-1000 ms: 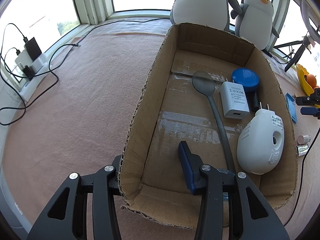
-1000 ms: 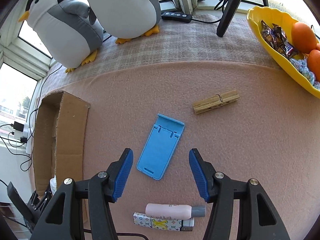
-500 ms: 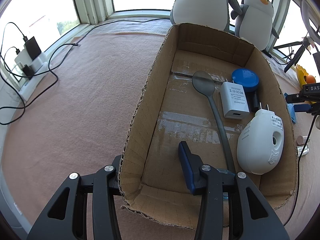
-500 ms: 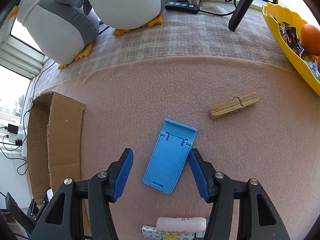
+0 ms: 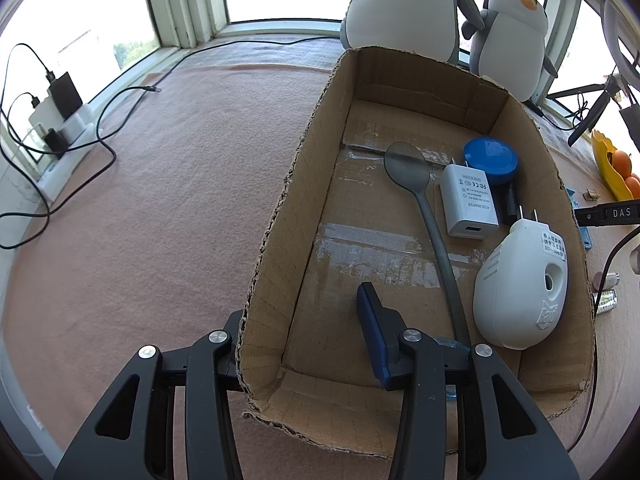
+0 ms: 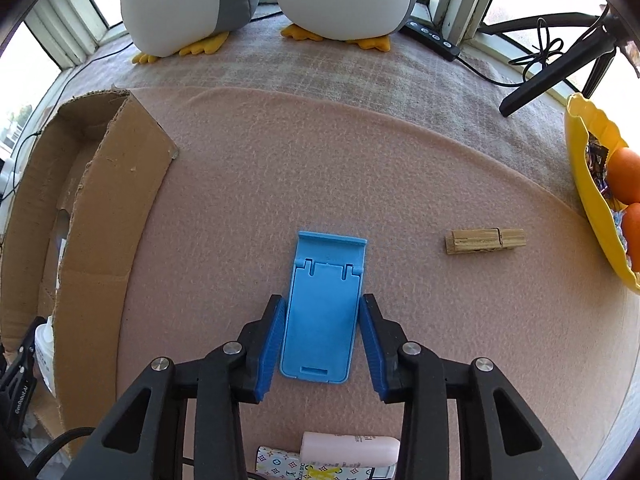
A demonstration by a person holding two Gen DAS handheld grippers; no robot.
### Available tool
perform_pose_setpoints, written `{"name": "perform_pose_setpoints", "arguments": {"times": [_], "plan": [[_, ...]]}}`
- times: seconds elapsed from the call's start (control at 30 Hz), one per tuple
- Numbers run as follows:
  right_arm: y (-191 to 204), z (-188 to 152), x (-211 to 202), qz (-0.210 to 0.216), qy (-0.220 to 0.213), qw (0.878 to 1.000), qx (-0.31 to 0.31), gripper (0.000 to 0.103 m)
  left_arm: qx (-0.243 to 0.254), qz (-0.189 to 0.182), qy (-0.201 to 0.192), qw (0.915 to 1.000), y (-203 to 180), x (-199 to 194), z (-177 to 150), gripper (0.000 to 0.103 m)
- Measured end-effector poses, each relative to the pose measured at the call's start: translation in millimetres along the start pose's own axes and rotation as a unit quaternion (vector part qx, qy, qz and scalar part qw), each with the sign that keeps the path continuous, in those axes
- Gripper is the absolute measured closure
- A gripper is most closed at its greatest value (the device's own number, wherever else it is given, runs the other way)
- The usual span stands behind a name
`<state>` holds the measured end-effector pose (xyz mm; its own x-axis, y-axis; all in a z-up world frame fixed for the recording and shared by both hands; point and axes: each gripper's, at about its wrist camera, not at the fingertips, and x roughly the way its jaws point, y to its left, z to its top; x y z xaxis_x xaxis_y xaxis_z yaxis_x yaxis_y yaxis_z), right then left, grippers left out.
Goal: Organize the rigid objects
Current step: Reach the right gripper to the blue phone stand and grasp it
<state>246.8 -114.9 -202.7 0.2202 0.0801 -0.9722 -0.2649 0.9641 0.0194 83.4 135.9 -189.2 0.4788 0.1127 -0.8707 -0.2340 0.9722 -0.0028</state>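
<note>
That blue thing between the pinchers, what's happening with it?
Someone is tidying hard things into a cardboard box. The right gripper has just been closing around the blue phone stand on the pink cloth; its pads look right at the stand's edges. The left gripper is clamped on the box's wall. A spoon, two plugs and a blue lid are already inside.

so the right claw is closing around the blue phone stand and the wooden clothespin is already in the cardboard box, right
Not quite. The wooden clothespin is not in the cardboard box; it lies on the pink cloth, to the right of the blue phone stand. The right wrist view shows this. The rest holds: the right claw has just been closing, with the stand between its jaws.
</note>
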Motion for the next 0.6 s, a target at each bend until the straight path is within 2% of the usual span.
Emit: {"name": "perform_pose_setpoints", "arguments": {"times": [0.33,0.6], "plan": [[-17,-25,-19,0.026,-0.027,0.999,0.016,0.069,0.0,0.0,0.0,1.0,0,0,0,0.061],[7,-12,-62,0.06,-0.074,0.995,-0.003,0.069,0.0,0.0,0.0,1.0,0,0,0,0.061]]}}
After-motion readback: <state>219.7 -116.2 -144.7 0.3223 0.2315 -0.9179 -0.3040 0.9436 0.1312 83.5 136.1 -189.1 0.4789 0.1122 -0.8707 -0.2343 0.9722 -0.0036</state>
